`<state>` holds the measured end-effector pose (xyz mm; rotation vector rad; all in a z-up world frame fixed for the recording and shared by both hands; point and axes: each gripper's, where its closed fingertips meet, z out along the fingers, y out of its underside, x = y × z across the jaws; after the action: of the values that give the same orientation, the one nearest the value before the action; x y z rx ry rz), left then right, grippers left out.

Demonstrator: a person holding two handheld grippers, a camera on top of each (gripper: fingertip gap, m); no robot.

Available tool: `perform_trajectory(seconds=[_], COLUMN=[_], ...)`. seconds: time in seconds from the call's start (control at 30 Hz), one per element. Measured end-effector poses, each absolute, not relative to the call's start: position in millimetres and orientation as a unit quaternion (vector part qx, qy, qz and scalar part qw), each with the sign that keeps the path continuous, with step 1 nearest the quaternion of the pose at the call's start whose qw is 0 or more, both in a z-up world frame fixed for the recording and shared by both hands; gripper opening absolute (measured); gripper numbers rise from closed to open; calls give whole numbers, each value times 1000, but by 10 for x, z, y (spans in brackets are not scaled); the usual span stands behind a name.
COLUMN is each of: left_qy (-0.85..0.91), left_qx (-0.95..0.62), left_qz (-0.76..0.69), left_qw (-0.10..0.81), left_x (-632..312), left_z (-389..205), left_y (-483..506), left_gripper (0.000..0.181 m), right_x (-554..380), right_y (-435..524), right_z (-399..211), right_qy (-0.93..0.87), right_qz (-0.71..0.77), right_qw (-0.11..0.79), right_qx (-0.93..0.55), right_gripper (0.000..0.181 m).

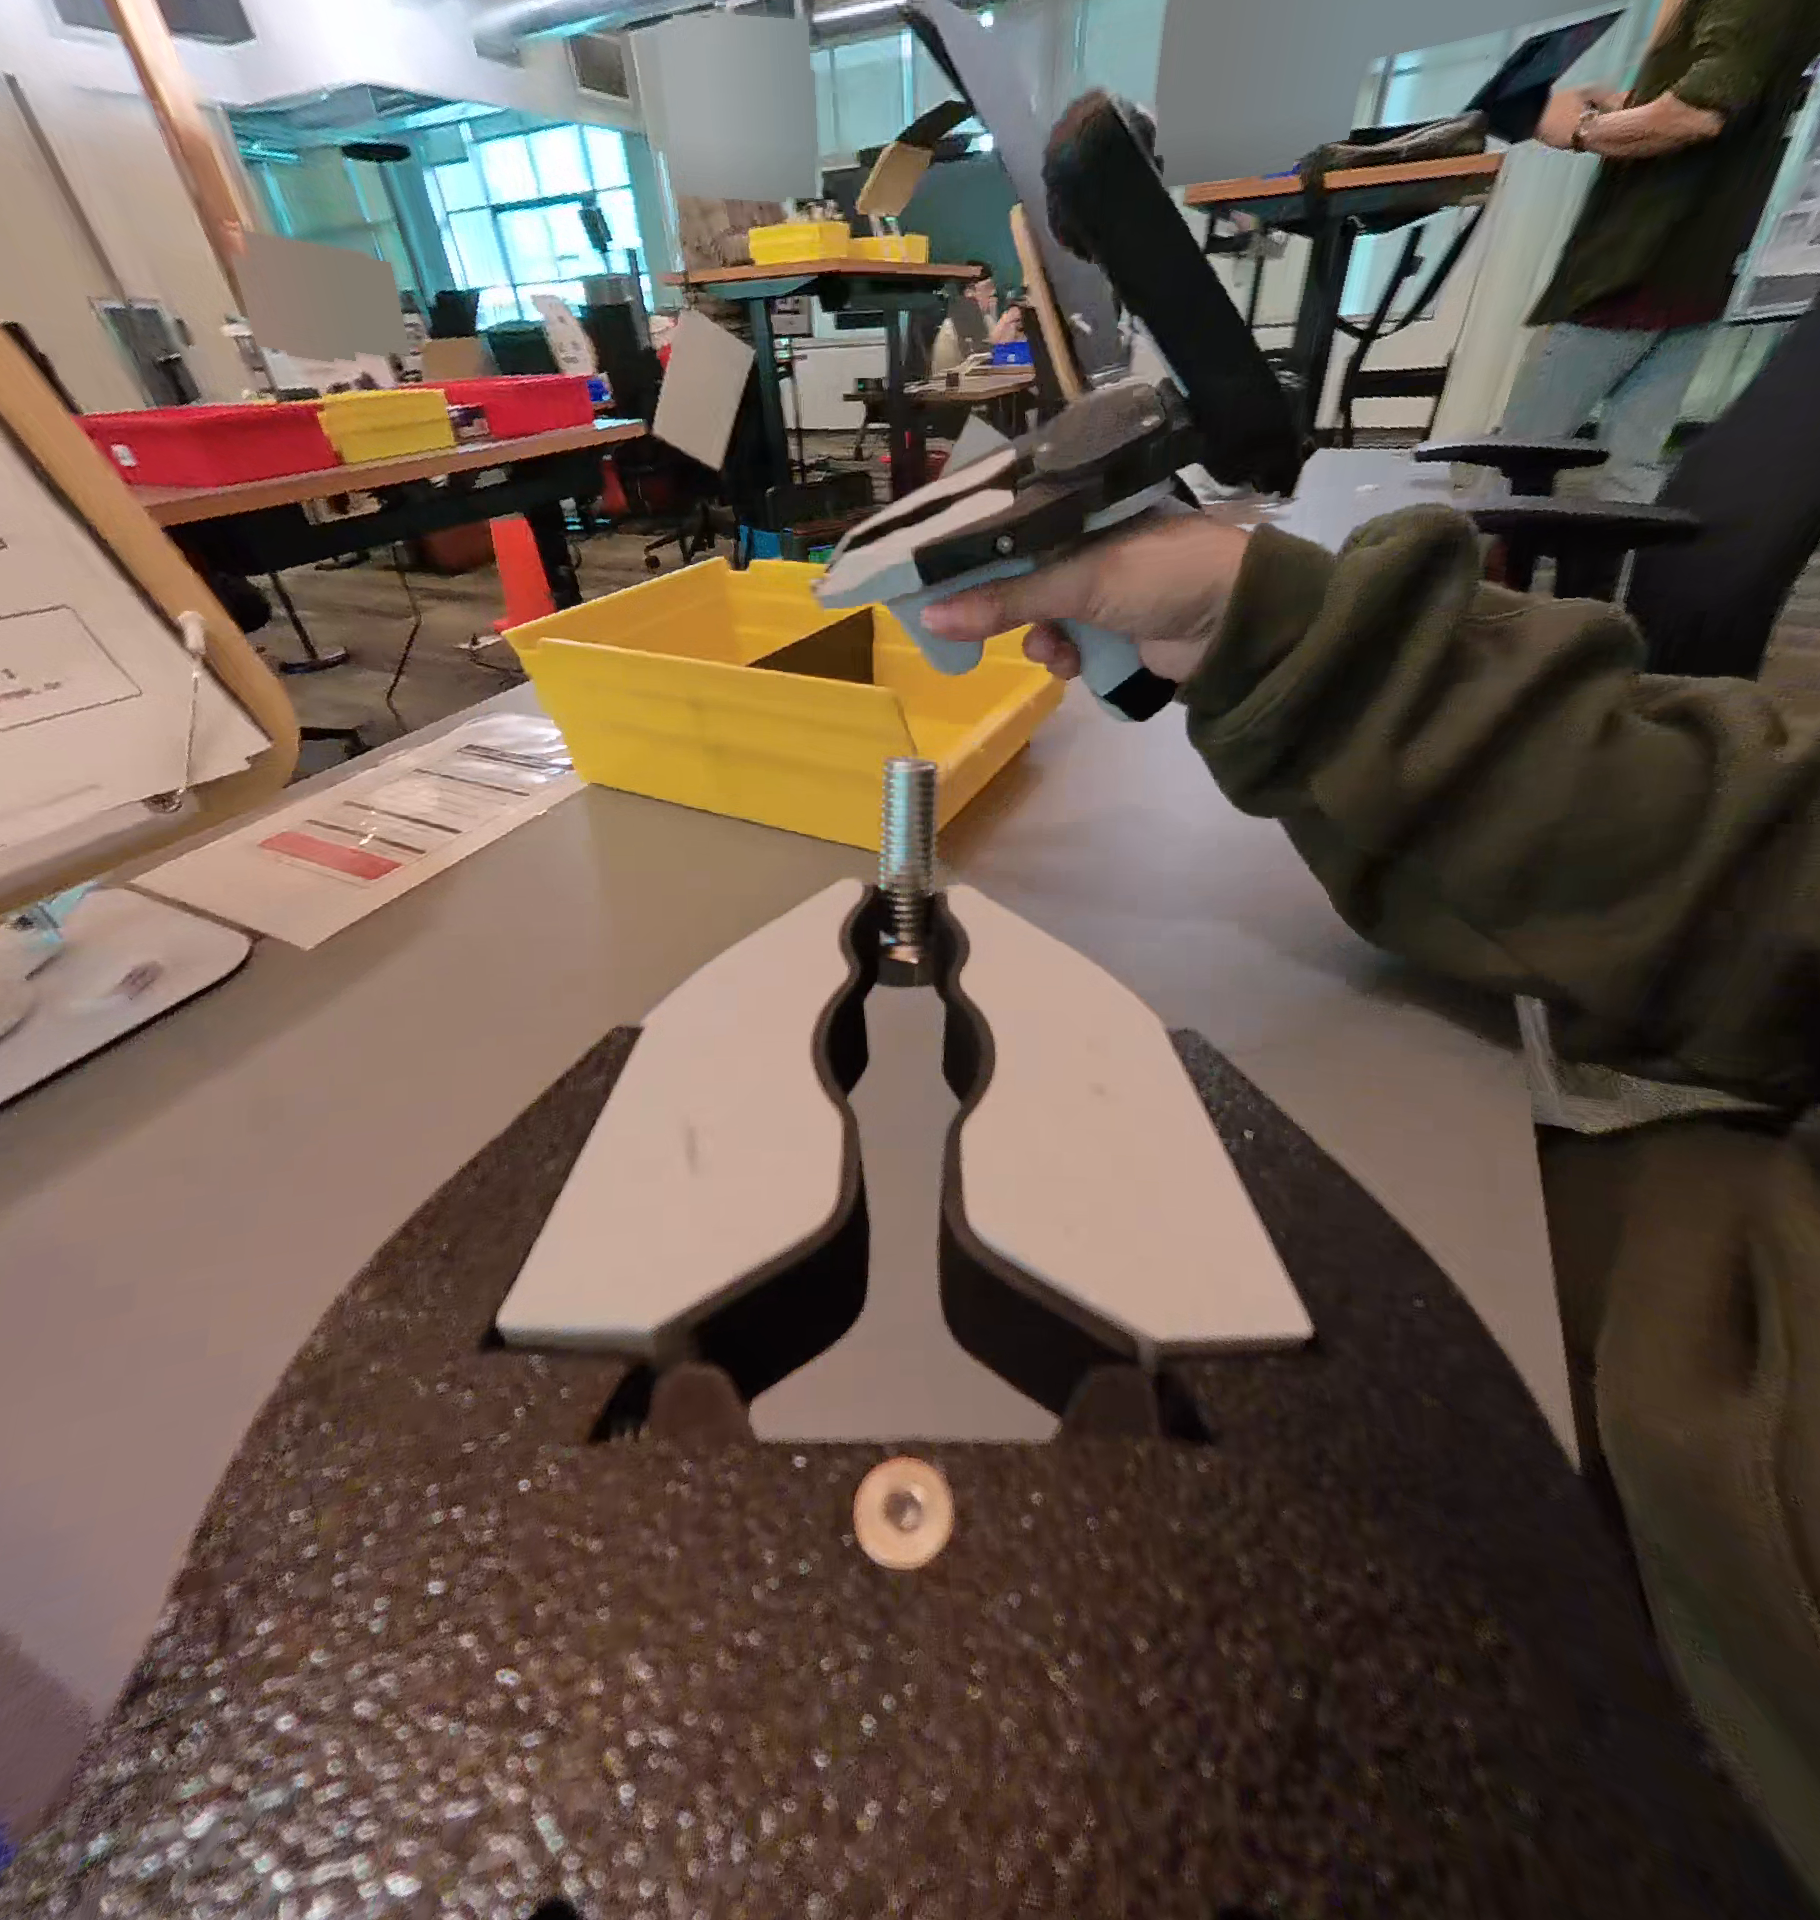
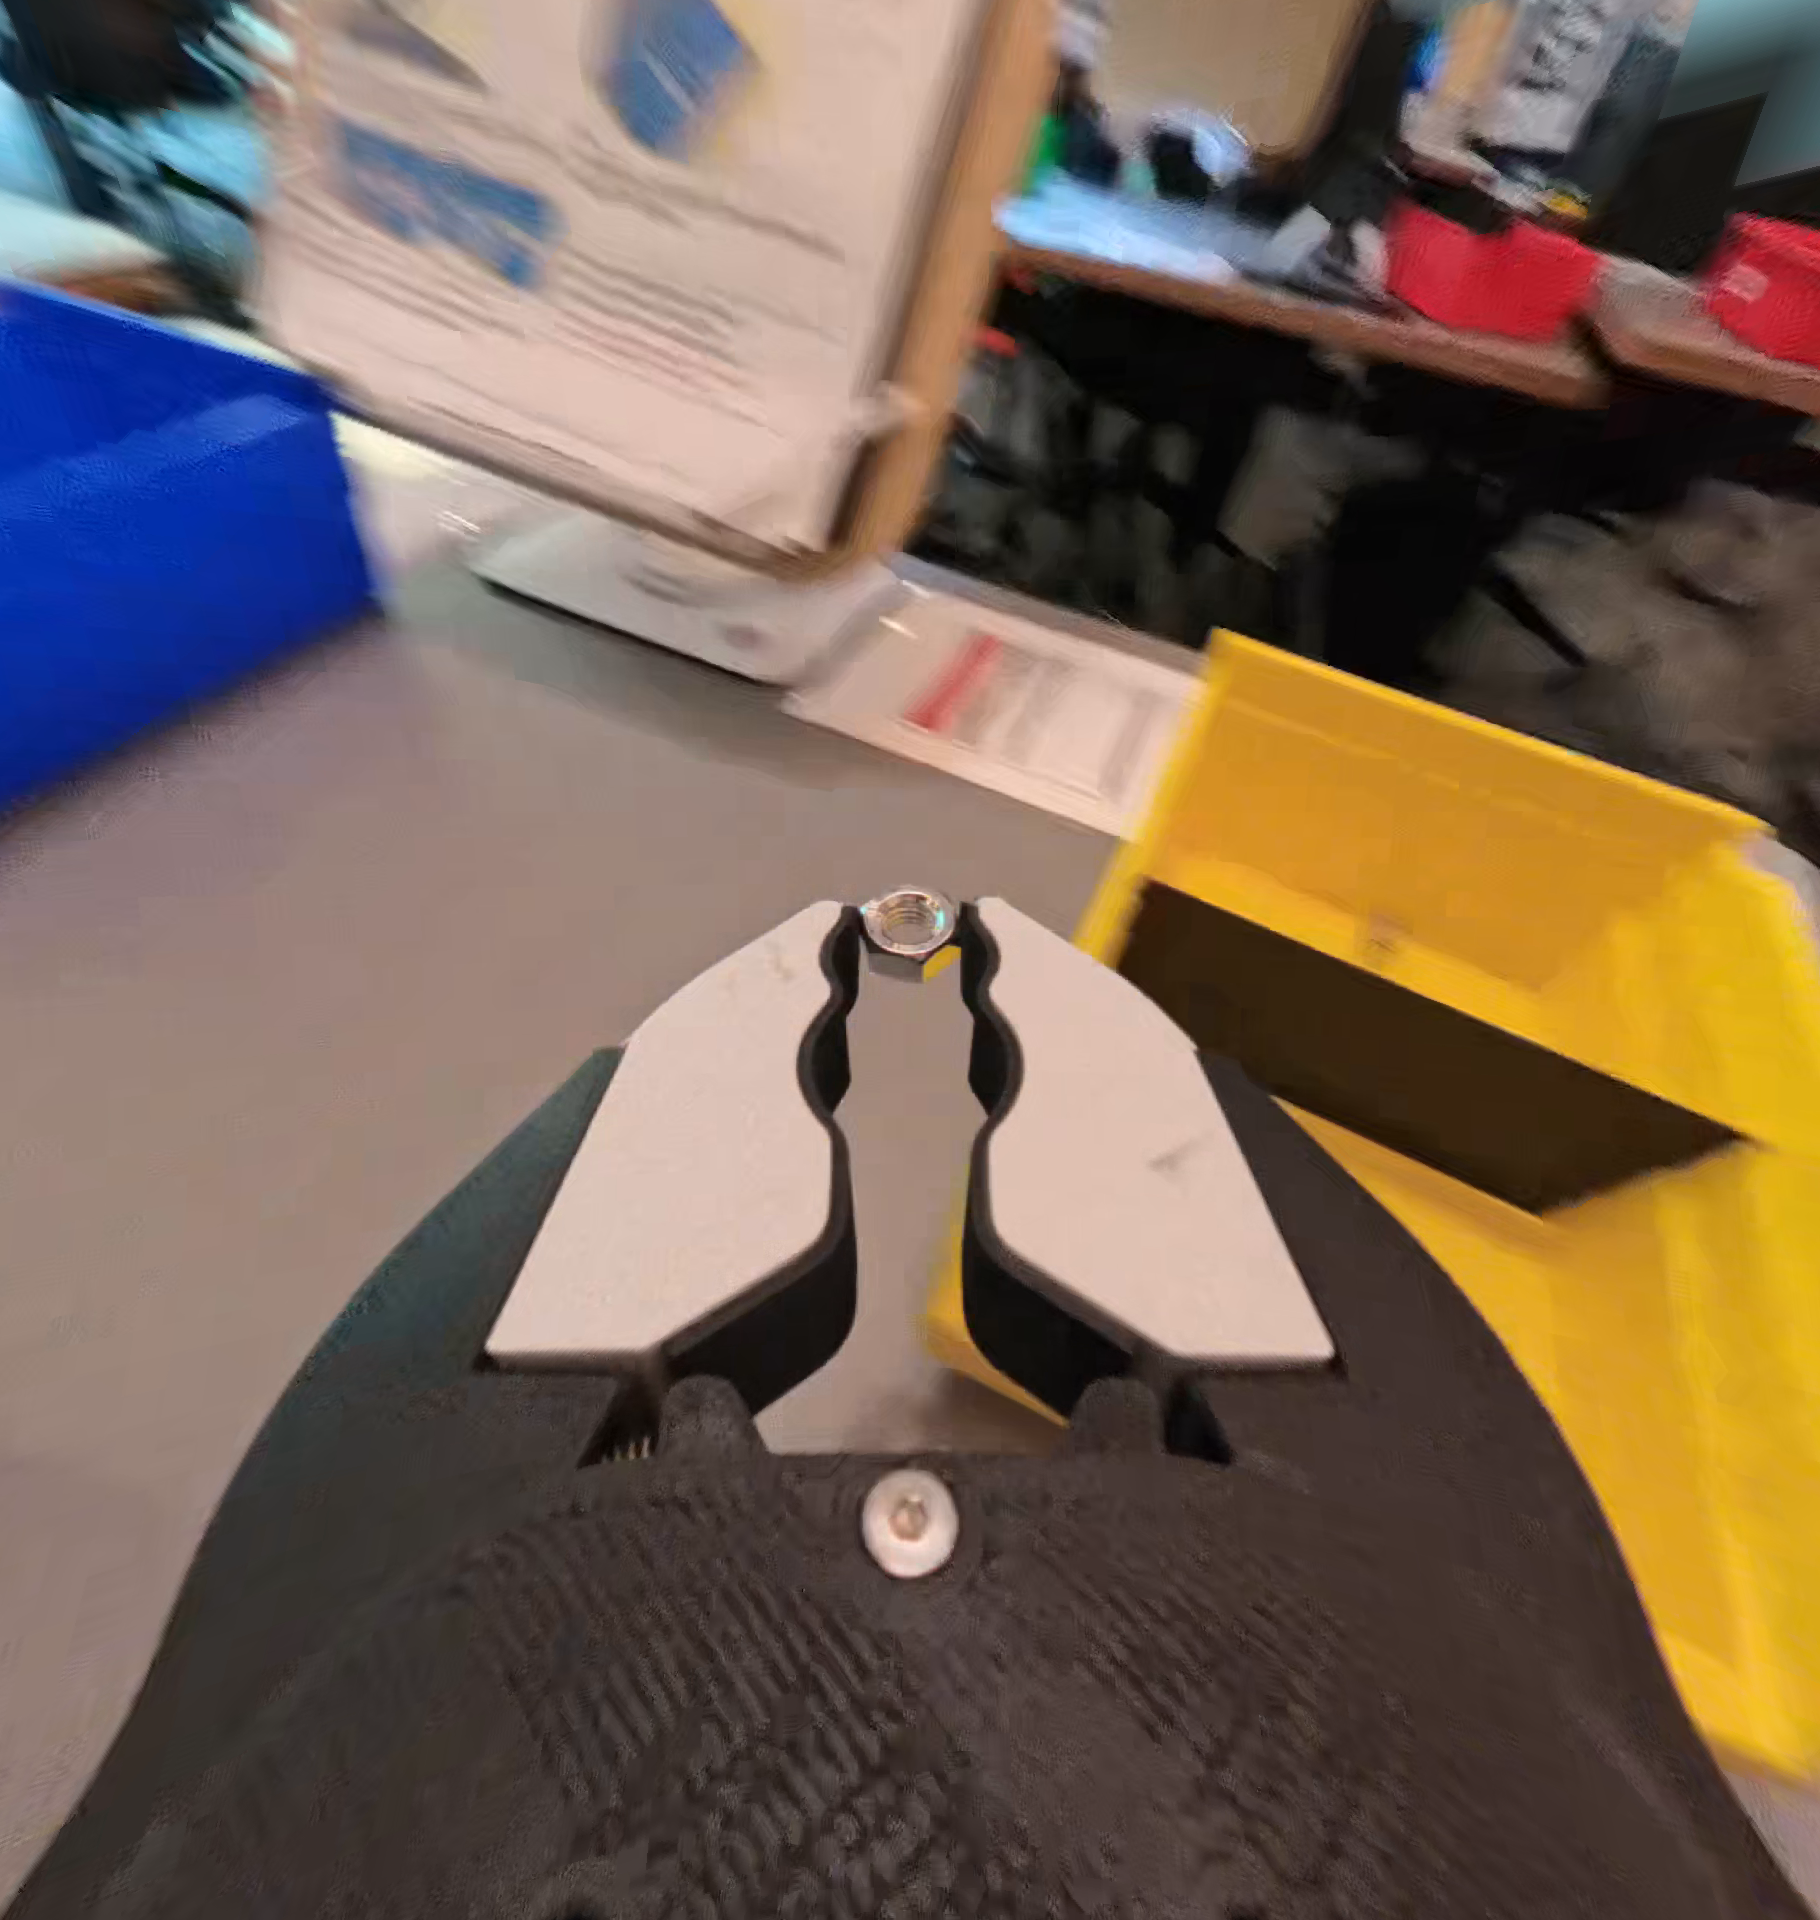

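Observation:
My left gripper (image 1: pixel 906 940) is shut on the head of a threaded steel bolt (image 1: pixel 908 831), which stands upright with its thread pointing up above the grey table (image 1: pixel 366 1039). My right gripper (image 2: pixel 906 935) is shut on a small steel hex nut (image 2: pixel 906 928) held flat at its fingertips. In the left wrist view the right gripper (image 1: pixel 833 587) is in a person's hand (image 1: pixel 1124 603), above the yellow bin (image 1: pixel 740 717) and behind the bolt. The nut is not visible in that view.
The yellow bin (image 2: pixel 1457 935) has a dark divider (image 2: pixel 1405 1081) inside. A blue bin (image 2: pixel 127 540) stands at the left. A stand with printed sheets (image 1: pixel 44 644) and a laminated sheet (image 1: pixel 397 810) lie at the table's far left. A person (image 1: pixel 1664 156) stands at the back right. Spacing between my two grippers at the tips: around 25 cm.

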<state>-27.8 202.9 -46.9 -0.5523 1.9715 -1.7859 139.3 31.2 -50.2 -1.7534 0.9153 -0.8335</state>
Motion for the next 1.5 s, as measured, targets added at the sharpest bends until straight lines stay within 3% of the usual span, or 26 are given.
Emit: perform_trajectory(seconds=[0.2, 0.27, 0.3, 0.4, 0.53, 0.67, 0.97, 1.23, 1.37, 1.5], left_qy=[714, 715, 717, 715, 711, 668, 669, 669, 658, 670], left_qx=[-221, -228, -228, -215, -155, -115, -115, -124, -162, -181], left_qz=[-626, -620, -617, -627, -665, -725, -727, -725, -717, -696], left_qw=[223, 229, 230, 220, 169, 125, 103, 106, 163, 182], left_x=[-188, -172, -169, -197, -328, -438, -462, -389, -211, -175], left_z=[-565, -590, -606, -598, -540, -381, -406, -410, -395, -459], left_y=[2042, 2055, 2061, 2041, 1895, 1826, 1853, 1816, 1873, 1961], left_gripper=[9, 9, 9, 9, 9, 9, 9, 9, 17, 23], right_x=[1914, 1941, 1913, 1620, 363, -370, -464, -435, -236, 660], right_y=[-406, -503, -477, 29, 1326, 1834, 1997, 2017, 1987, 1496], right_z=[-1023, -1146, -1128, -785, -409, -150, -157, -203, -177, -55], right_qy=[452, 470, 467, 381, 96, -1, -26, -26, -5, 104], right_qz=[-364, -362, -364, -349, -115, 23, 32, 16, -37, -207], right_qw=[344, 308, 313, 427, 627, 717, 718, 701, 687, 625], right_qx=[-738, -744, -743, -742, -764, -697, -695, -712, -726, -746], right_gripper=[23, 63, 65, 55, 47, 26, 9, 9, 9, 9])
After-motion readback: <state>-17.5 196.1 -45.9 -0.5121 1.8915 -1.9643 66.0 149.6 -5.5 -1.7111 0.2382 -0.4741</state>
